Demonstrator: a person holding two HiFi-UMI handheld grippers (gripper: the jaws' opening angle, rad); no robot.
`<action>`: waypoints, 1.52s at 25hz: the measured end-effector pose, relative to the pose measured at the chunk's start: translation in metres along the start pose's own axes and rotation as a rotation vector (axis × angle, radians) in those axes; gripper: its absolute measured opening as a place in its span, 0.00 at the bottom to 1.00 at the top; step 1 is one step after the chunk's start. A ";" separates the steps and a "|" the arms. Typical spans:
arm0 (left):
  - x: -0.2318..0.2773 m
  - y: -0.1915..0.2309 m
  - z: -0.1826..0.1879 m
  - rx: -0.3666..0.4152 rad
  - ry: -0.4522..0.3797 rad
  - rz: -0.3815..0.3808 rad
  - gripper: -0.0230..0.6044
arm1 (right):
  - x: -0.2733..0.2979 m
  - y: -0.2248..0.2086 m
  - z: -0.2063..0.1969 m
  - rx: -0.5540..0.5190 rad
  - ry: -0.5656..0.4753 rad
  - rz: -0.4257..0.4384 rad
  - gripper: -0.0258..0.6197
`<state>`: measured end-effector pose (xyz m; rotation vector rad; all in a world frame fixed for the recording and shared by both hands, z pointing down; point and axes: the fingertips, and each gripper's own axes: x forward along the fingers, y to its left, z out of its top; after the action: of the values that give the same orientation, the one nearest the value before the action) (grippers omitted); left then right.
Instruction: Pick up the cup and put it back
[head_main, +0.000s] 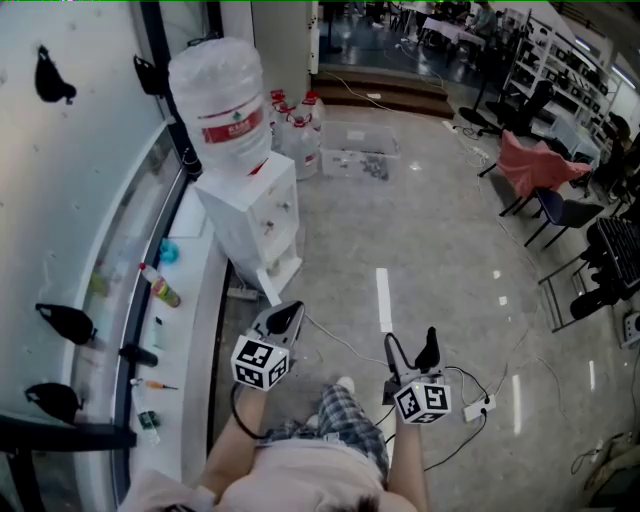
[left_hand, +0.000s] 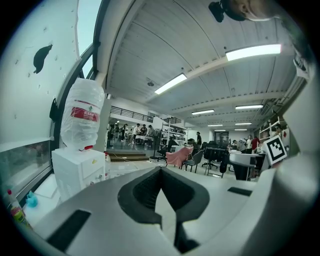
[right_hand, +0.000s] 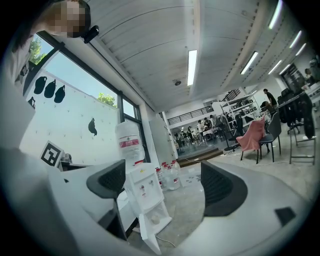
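No cup shows clearly in any view. A white water dispenser (head_main: 255, 215) with a big clear bottle (head_main: 220, 105) on top stands ahead and to the left; its low door (head_main: 270, 285) hangs open. In the right gripper view the dispenser (right_hand: 142, 192) holds a small pale round thing (right_hand: 153, 219) in that low compartment, too small to name. My left gripper (head_main: 293, 308) is held in the air about a step short of the dispenser, its jaws shut on nothing (left_hand: 161, 172). My right gripper (head_main: 411, 338) hangs beside it, open and empty (right_hand: 165, 185).
A window ledge (head_main: 195, 300) runs along the left with a drink bottle (head_main: 160, 285) and small items. Spare water bottles (head_main: 300, 130) and a clear plastic box (head_main: 358, 152) sit behind the dispenser. Chairs (head_main: 545, 170) stand far right. A power strip (head_main: 478, 408) and cables lie on the floor.
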<state>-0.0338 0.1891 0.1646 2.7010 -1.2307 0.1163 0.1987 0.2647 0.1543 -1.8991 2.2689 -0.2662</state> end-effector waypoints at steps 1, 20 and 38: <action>0.003 0.002 0.001 -0.001 0.000 0.000 0.08 | 0.004 0.000 0.001 -0.002 0.003 0.002 0.76; 0.139 0.108 0.029 -0.026 -0.043 0.162 0.08 | 0.211 -0.057 -0.010 0.000 0.068 0.173 0.76; 0.256 0.234 0.077 -0.164 -0.094 0.594 0.08 | 0.495 -0.040 0.003 -0.025 0.235 0.713 0.76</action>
<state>-0.0424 -0.1664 0.1544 2.1477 -1.9383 -0.0377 0.1510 -0.2292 0.1532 -0.9905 2.9261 -0.3642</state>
